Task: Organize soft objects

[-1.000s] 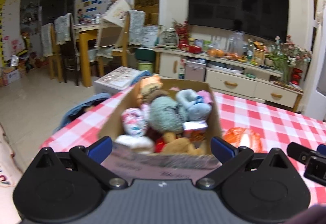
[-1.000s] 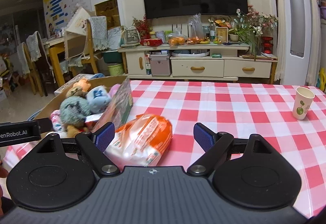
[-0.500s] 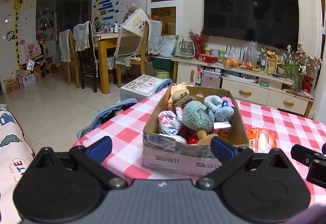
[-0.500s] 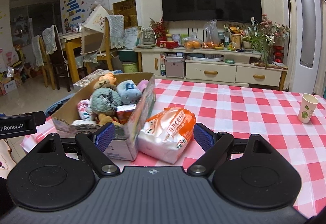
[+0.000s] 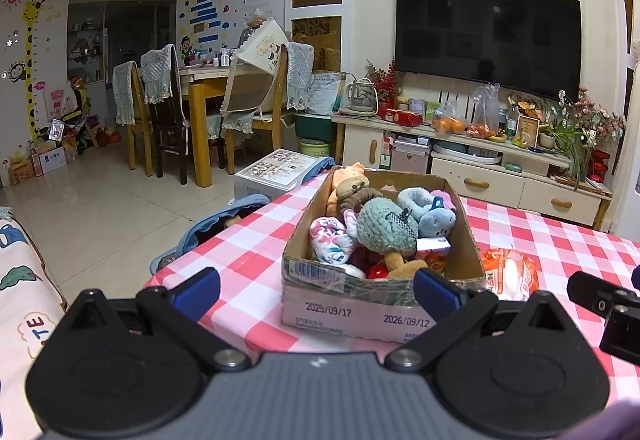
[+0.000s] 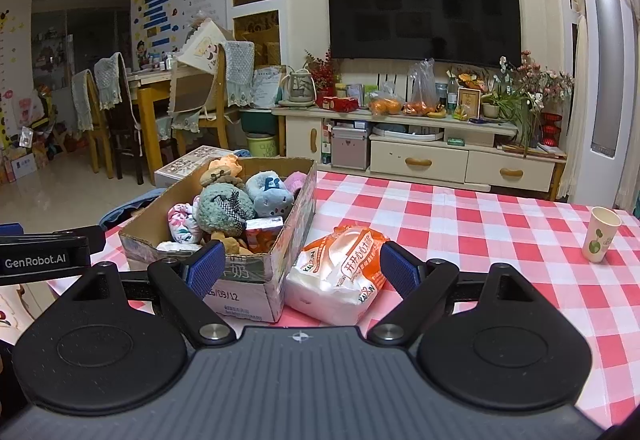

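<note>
A cardboard box [image 5: 348, 304] [image 6: 256, 280] stands near the front left corner of the red-checked table [image 5: 248, 260] [image 6: 460, 224]. Several soft toys fill it, among them a teal plush [image 5: 384, 226] [image 6: 222, 208], a blue plush [image 5: 434, 216] [image 6: 272, 196] and a floral cloth roll [image 5: 330, 242]. An orange and white tissue pack [image 5: 508, 274] [image 6: 340, 272] lies against the box's right side. My left gripper [image 5: 316, 290] is open, held back from the box front. My right gripper [image 6: 302, 266] is open too, in front of the box corner and the pack, touching neither.
A paper cup [image 6: 602, 234] stands at the table's right edge. A blue-padded chair [image 5: 212, 228] sits at the table's left side. Beyond are a TV cabinet [image 6: 420, 156], a dining table with chairs [image 5: 200, 104] and open tiled floor [image 5: 100, 208].
Both grippers have drawn back and up from the box and the tissue pack, which now appear smaller and farther off. Both stay open and empty.
</note>
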A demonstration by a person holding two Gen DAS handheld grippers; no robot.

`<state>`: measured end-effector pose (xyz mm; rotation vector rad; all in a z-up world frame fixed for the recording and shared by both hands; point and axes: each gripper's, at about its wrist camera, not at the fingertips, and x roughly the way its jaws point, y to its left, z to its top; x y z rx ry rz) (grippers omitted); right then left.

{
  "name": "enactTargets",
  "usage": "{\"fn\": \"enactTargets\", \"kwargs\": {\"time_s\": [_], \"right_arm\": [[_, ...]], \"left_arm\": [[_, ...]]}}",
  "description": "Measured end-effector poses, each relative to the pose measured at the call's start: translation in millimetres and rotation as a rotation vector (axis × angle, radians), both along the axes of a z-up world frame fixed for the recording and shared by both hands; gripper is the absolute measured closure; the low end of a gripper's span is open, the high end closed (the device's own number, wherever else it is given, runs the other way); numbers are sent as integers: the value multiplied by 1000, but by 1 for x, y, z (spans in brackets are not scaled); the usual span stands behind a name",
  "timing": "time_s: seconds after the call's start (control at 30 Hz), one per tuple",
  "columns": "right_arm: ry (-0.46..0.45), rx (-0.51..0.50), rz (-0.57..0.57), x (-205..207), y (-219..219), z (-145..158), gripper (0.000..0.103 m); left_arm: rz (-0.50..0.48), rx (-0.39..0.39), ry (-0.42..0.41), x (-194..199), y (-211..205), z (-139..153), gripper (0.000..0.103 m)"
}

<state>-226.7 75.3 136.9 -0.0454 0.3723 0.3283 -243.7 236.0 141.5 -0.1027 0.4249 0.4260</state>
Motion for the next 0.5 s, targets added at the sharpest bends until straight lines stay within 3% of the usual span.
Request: {"fn": "enactTargets", "kwargs": {"time_s": [0.5], "right_arm": [[46, 40, -27, 10, -14, -14, 0]], "left_arm": [[-46, -7, 38, 14, -12, -10, 1]]}}
